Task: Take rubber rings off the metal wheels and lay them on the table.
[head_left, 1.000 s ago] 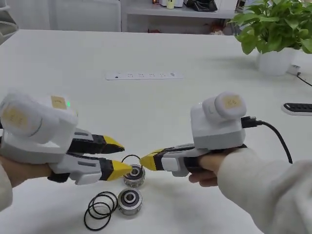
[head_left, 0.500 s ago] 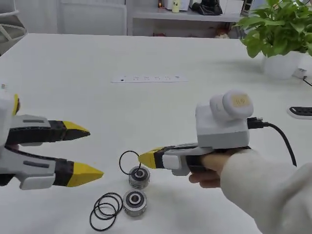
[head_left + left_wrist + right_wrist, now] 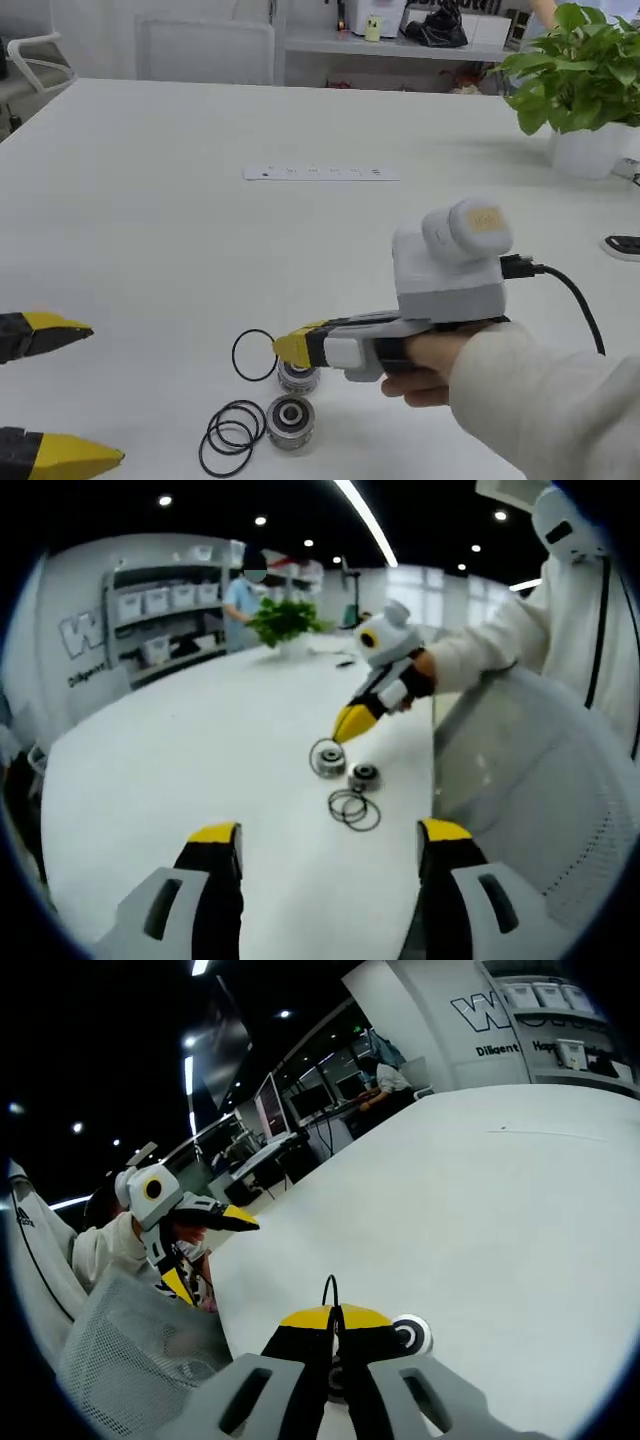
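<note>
Right gripper (image 3: 290,347) is clenched on 1 rubber ring (image 3: 233,355), which extends left from its tips, just beside the nearer of 2 metal wheels (image 3: 297,377). Bare table (image 3: 300,250) lies beneath it. Left gripper (image 3: 105,395), jaws spread, is well apart.

The white table (image 3: 150,220) is broad and mostly bare. Near its front edge two metal wheels stand flat, just beside each other: the far wheel (image 3: 297,378) and the near wheel (image 3: 290,421). Left of the near wheel, close to it, a few black rings (image 3: 230,438) lie flat, overlapping in a loose pile. One more ring (image 3: 233,355), left of the far wheel, is pinched in the right gripper (image 3: 285,347); whether it touches the table cannot be told. Farther back a white power strip (image 3: 321,173) lies flat. At the right stand a white pot (image 3: 590,150) with a green plant and, nearer, a black strip (image 3: 622,245) at the edge.
</note>
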The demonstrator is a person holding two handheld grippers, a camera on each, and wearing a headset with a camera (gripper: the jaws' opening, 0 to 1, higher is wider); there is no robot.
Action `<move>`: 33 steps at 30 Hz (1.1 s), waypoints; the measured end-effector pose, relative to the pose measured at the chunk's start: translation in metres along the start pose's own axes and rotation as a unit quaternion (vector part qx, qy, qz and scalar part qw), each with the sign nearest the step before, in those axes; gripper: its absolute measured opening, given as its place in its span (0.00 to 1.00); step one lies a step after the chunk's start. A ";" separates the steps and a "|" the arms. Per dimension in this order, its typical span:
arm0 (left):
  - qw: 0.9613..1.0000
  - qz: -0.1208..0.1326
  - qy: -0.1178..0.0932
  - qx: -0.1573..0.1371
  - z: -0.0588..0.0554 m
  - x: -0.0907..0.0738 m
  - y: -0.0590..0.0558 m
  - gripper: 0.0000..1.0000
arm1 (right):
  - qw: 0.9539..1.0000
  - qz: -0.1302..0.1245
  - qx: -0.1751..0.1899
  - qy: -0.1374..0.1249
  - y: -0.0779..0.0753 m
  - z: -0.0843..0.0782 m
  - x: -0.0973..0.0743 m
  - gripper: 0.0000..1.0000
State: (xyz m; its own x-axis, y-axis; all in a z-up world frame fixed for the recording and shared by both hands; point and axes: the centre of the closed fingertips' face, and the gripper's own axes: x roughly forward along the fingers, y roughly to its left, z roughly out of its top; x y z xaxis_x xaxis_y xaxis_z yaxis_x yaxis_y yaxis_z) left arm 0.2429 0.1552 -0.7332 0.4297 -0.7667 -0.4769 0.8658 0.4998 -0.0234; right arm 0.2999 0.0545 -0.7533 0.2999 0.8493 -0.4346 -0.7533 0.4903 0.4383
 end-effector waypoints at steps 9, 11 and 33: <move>1.000 0.000 -0.008 -0.015 -0.011 -0.001 -0.012 0.78 | 0.998 0.027 -0.014 0.053 0.023 -0.028 0.019 0.00; 1.000 -0.003 -0.004 -0.014 -0.014 -0.002 -0.015 0.78 | 0.997 0.034 -0.016 0.065 0.027 -0.036 0.022 0.00; 0.999 -0.007 -0.012 -0.043 -0.021 -0.007 -0.025 0.78 | 0.993 0.008 -0.072 0.093 0.017 -0.046 0.023 0.01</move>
State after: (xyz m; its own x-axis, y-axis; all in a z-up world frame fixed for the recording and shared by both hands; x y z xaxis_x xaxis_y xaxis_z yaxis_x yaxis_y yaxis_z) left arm 0.2130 0.1565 -0.7484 0.4241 -0.7832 -0.4547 0.8476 0.5201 -0.1054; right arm 0.2668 0.0736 -0.7921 0.1842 0.7991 -0.5724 -0.8365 0.4332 0.3356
